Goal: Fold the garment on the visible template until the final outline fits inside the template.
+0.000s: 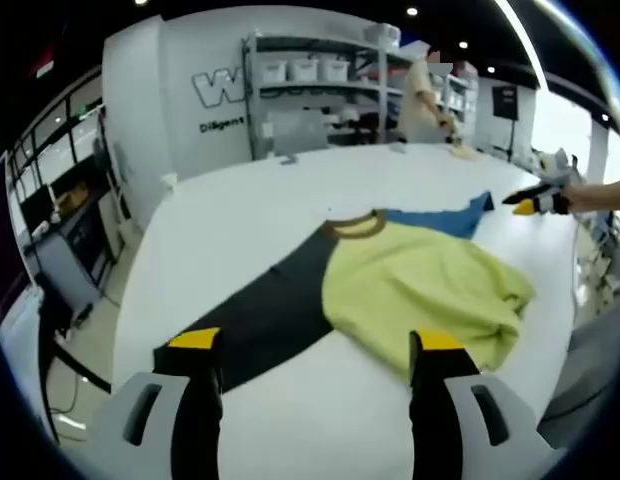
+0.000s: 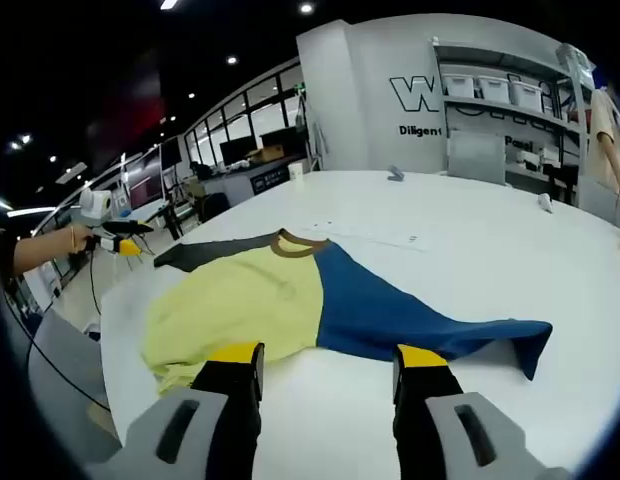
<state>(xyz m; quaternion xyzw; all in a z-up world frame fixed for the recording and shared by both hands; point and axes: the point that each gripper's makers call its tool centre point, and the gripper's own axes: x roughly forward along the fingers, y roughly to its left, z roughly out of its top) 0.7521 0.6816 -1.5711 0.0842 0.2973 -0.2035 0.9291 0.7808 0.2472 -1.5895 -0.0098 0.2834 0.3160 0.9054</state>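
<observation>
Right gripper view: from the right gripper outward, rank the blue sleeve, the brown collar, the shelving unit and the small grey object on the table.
1. Blue sleeve, just beyond the right gripper, spreading to the right.
2. Brown collar, mid-table, slightly left.
3. Small grey object, at the far table edge.
4. Shelving unit, against the back wall, right.

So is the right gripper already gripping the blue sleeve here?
No: in the right gripper view the right gripper hovers open in front of the shirt's blue sleeve, holding nothing.
</observation>
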